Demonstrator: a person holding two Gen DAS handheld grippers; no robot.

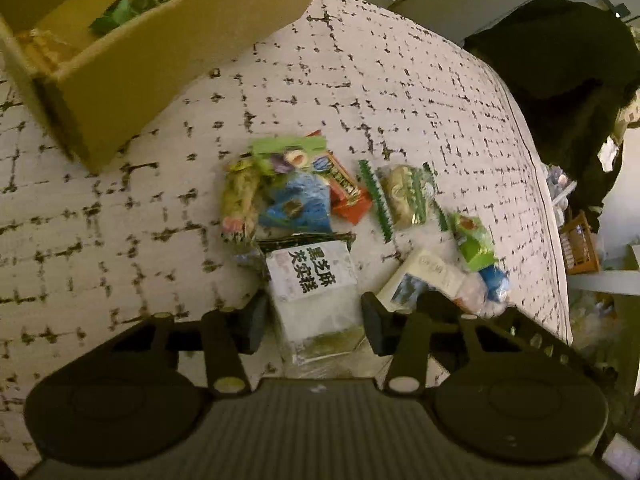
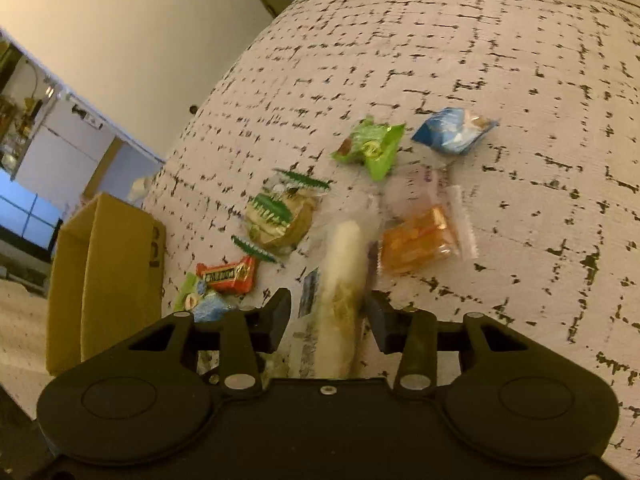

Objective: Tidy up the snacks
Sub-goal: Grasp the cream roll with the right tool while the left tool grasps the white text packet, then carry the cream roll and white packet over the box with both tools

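Observation:
My left gripper (image 1: 316, 326) is shut on a white packet with black characters (image 1: 312, 276), its pads against the two sides; the packet lies on the patterned tablecloth (image 1: 400, 80). Beyond it lie a blue packet (image 1: 296, 204), a red one (image 1: 344, 188), a round cake in a green-edged wrapper (image 1: 404, 196) and a green packet (image 1: 474, 240). My right gripper (image 2: 328, 318) is shut on a long white roll in a clear wrapper (image 2: 344, 264), which is blurred. Around it lie an orange packet (image 2: 420, 240), a green packet (image 2: 370, 148) and a blue packet (image 2: 452, 130).
An open cardboard box (image 1: 140, 60) stands at the table's far left with a green packet (image 1: 124, 10) inside; in the right wrist view the cardboard box (image 2: 104, 272) is at the left. A dark shape (image 1: 560, 80) sits past the table's right edge.

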